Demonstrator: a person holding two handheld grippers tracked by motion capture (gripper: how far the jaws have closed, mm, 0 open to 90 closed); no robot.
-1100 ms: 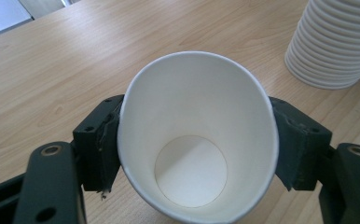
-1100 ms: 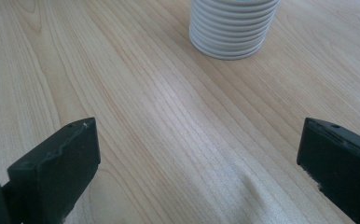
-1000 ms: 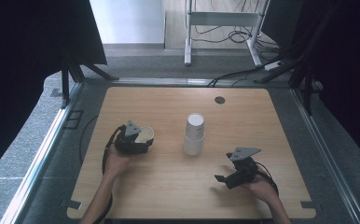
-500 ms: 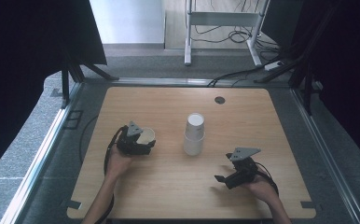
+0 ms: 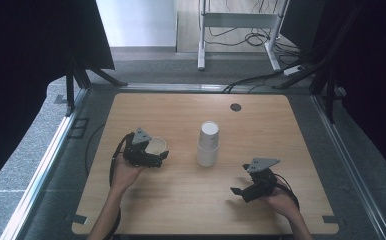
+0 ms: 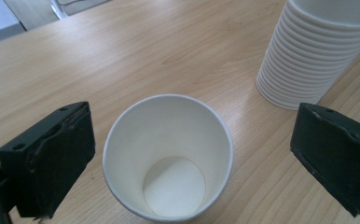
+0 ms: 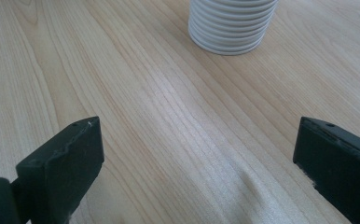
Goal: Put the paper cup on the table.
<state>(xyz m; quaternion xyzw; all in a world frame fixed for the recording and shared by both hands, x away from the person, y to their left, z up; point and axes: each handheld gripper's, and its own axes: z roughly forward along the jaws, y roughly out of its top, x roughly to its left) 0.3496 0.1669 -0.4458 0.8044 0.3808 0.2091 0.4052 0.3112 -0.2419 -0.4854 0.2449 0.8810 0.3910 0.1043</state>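
Note:
A single white paper cup [image 6: 169, 154] stands upright and empty on the wooden table [image 5: 181, 200]. My left gripper [image 6: 192, 126] is open around it. One jaw sits close to the cup's rim, and the other stands well clear. From above, the single cup [image 5: 156, 146] sits at the front of my left gripper [image 5: 157, 156], left of centre. A tall stack of white paper cups [image 5: 208, 145] stands mid-table. The stack [image 6: 318, 51] is just beyond the single cup. My right gripper [image 5: 237, 191] rests near the front right, open and empty. The stack [image 7: 231, 25] stands ahead of my right gripper [image 7: 197, 140].
A small dark round hole [image 5: 236, 107] sits near the table's far edge. Black cables trail from both grippers. A grey metal frame [image 5: 41, 170] borders the table, with dark curtains at both sides and a desk frame with cables beyond.
My left gripper has shifted very slightly toward the near edge beside the single cup. The right gripper and the stack have stayed put.

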